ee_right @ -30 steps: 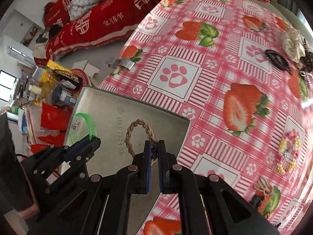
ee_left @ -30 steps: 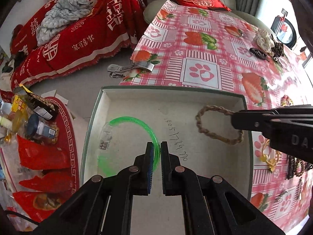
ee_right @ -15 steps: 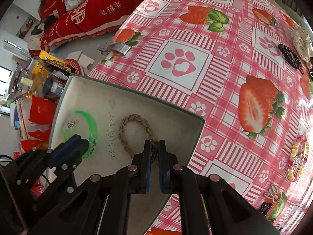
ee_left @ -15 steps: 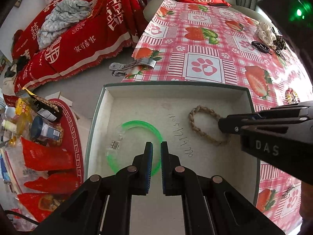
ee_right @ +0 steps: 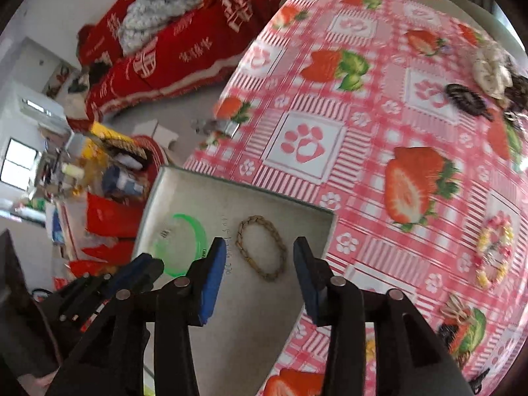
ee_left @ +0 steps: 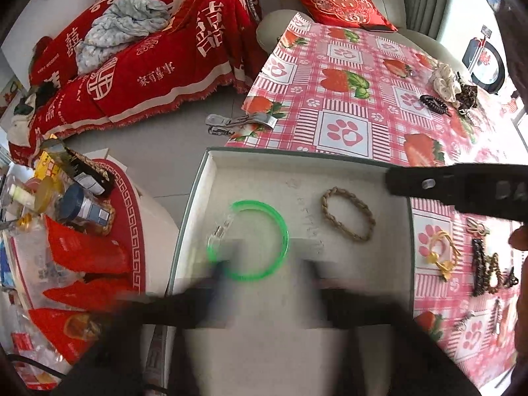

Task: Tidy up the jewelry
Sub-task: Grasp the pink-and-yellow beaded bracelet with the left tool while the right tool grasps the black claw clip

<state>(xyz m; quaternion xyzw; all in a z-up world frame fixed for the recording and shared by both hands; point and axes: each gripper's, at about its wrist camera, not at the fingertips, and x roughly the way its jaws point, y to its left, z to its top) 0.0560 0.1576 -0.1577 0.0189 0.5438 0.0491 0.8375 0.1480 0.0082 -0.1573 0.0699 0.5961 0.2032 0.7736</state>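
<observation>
A shallow grey box [ee_left: 211, 171] sits at the table's near left corner; it also shows in the right wrist view [ee_right: 158, 191]. In it lie a green bangle [ee_left: 283, 231] [ee_right: 198, 231] and a braided tan bracelet [ee_left: 349, 217] [ee_right: 260, 250], apart from each other. My left gripper [ee_left: 267, 264] is blurred by motion, its jaws spread wide above the bangle, holding nothing. My right gripper [ee_right: 259, 270] is open and empty, with the braided bracelet lying free between its blue pads [ee_right: 211, 274].
Pink strawberry tablecloth [ee_left: 346, 99] covers the table. Loose jewelry lies right of the box: yellow bracelet [ee_left: 442, 254], dark chains [ee_left: 485, 264], a pastel bead bracelet [ee_right: 495, 250]. Hair ties [ee_left: 435, 102] lie far right. A side stool [ee_left: 82, 204] with bottles stands left.
Both grippers have opened and pulled back upward. The green bangle and the braided bracelet were let go and now lie in the box.
</observation>
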